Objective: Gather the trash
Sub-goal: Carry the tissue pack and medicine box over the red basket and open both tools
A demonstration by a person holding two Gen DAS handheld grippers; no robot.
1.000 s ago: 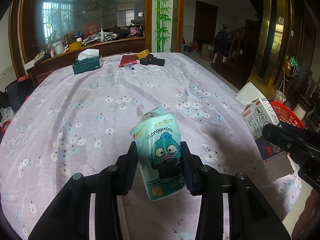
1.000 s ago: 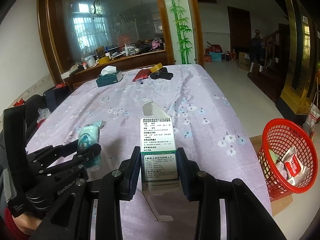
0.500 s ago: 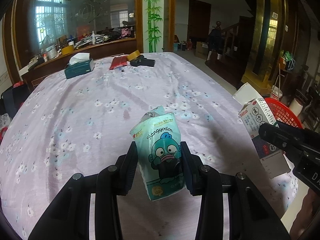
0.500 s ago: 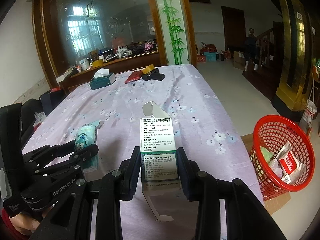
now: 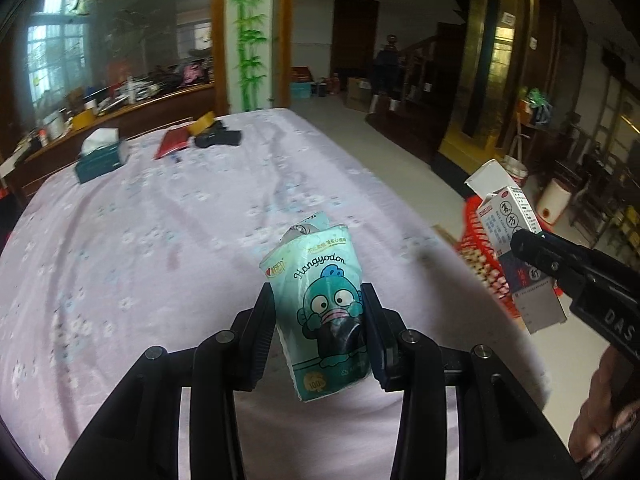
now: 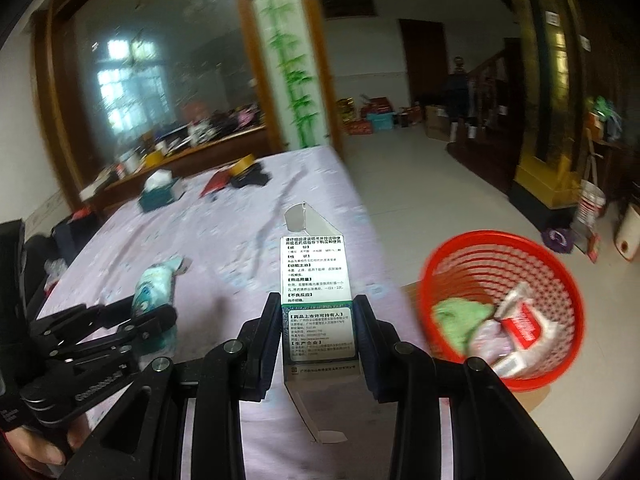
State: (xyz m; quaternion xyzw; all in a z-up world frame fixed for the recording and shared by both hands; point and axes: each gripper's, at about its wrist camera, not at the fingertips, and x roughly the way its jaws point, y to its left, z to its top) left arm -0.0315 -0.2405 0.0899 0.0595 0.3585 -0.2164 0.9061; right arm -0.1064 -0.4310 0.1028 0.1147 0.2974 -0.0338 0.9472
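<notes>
Both hands loaded, heading for the red basket (image 6: 532,376) on the floor beside the counter (image 5: 160,240).

Risks: the left hand-held gripper (image 5: 319,334) sits farther from the basket, with counter still under it; letting go too soon would drop the tissue pack (image 5: 320,312) on the cloth or the floor. The pack is soft film and pinched only at mid-height, so it could squirm out during a fast swing. The medicine box (image 6: 318,308) is open cardboard with loose flaps; a hard squeeze could crush it, and the lower flap might catch the basket rim. The basket is blurred in the right wrist view, so the exact lateral offset is hard to judge.

Position: left hand-held gripper is partly closed, pads pressing both sides of the tissue pack, which stands upright between them, top and bottom poking out. Right hand-held gripper (image 6: 318,336) is likewise partly closed on the medicine box, gripped on its lower half, box upright. Basket lies to the right of the box and lower, near but not under it. It already holds wrappers.
</notes>
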